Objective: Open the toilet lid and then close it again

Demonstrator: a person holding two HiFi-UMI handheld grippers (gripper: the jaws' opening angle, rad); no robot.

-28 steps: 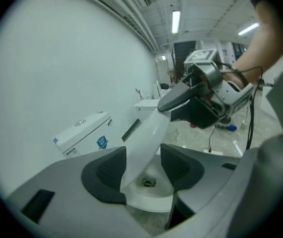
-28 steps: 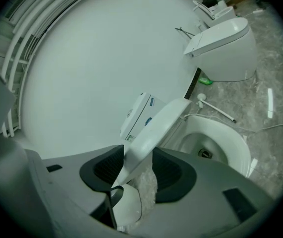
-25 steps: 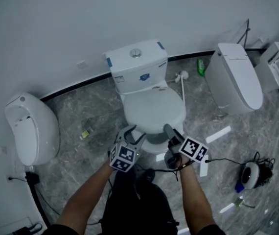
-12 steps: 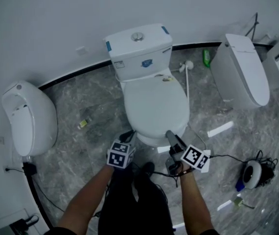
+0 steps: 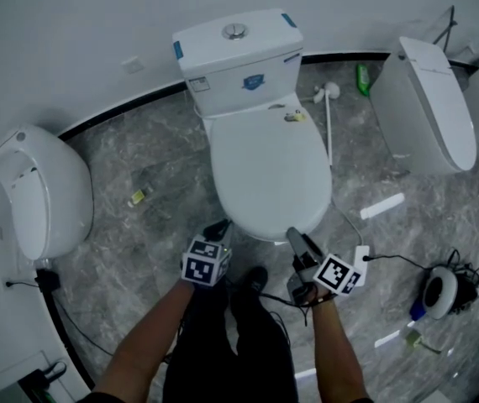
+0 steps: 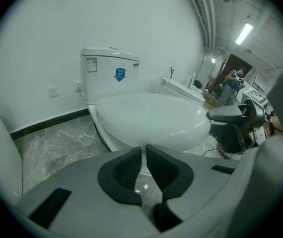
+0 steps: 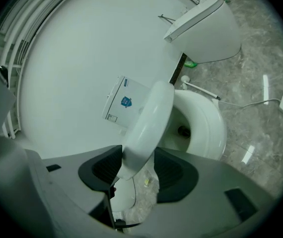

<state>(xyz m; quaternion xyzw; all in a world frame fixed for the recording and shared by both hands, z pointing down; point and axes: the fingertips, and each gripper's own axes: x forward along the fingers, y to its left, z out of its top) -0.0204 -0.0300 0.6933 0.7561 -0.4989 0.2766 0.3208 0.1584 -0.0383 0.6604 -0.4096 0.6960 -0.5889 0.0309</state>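
Right gripper (image 7: 137, 153) clamps front edge of toilet lid (image 5: 269, 170), jaws just eased wider. Left gripper (image 6: 143, 151) near lid's front rim, jaws just closed almost together, empty.

Floor (image 5: 151, 154) kept open between toilet (image 5: 269, 170) and white fixture (image 5: 42, 196) at left; only small yellow scrap (image 5: 138, 197) lying there. Right side narrowed by second toilet (image 5: 428, 107), long-handled white tool (image 5: 329, 128), white strip (image 5: 382, 206), round corded device (image 5: 437, 292). Rearward reach blocked by cistern (image 5: 235, 57).
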